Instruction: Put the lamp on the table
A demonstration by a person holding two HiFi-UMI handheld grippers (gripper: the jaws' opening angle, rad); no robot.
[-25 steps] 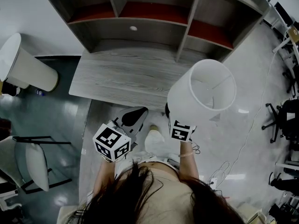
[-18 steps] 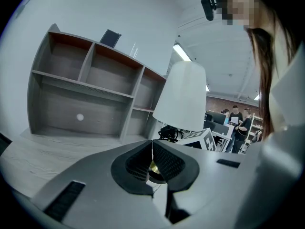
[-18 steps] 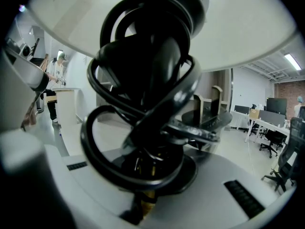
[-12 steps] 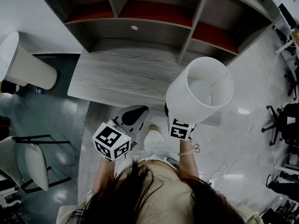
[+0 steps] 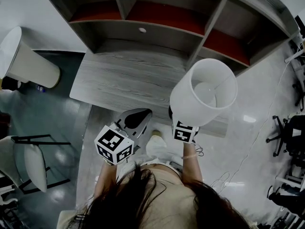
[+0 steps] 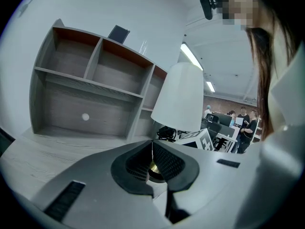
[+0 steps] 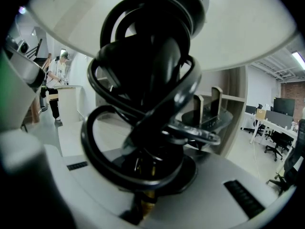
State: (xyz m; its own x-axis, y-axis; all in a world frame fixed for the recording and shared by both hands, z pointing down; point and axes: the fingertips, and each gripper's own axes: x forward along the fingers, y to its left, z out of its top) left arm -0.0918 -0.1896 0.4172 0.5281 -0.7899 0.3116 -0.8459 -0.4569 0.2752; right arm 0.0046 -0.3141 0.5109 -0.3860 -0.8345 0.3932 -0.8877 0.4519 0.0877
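Right gripper [image 7: 151,171]: my fingers are clenched on the lamp [image 5: 205,92] at its lower stem, where the black cable [image 7: 143,104] is coiled. The lamp sits centre right in the head view, upright, with the open top of the white shade facing the camera. It overlaps the front right corner of the grey wood-grain table [image 5: 124,80].

Left gripper [image 6: 152,162]: my fingers are pressed together with nothing between them, lower centre of the head view, just left of the lamp.

The shelf unit [image 5: 157,13] spans the top of the frame.
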